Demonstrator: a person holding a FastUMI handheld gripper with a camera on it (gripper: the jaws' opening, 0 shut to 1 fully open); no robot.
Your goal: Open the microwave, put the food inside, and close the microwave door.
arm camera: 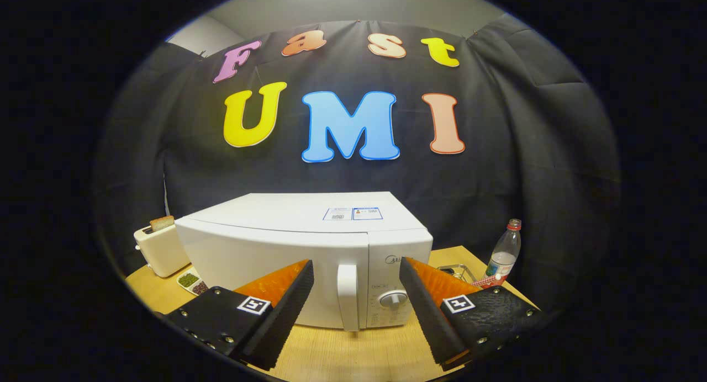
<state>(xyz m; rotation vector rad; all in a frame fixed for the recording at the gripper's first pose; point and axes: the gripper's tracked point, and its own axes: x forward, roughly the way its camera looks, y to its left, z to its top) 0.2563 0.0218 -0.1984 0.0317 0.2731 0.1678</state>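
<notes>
While the gripper (356,277) hangs with its fingers spread wide and holding nothing, the white microwave (309,249) sits mid-table with its door shut, its handle (347,296) just ahead between the fingers. Near the table's (353,354) left edge stand a toaster (160,252) and a small dish (192,282); a water bottle (505,252) stands by the right edge.

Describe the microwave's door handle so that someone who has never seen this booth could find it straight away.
Start at the big white microwave on the wooden table, with a toaster to one side and a water bottle to the other. Its door handle is the upright white bar on the front, just ahead of the open gripper, between its fingers. Unlike the round dial beside it, it is tall and narrow.
</notes>
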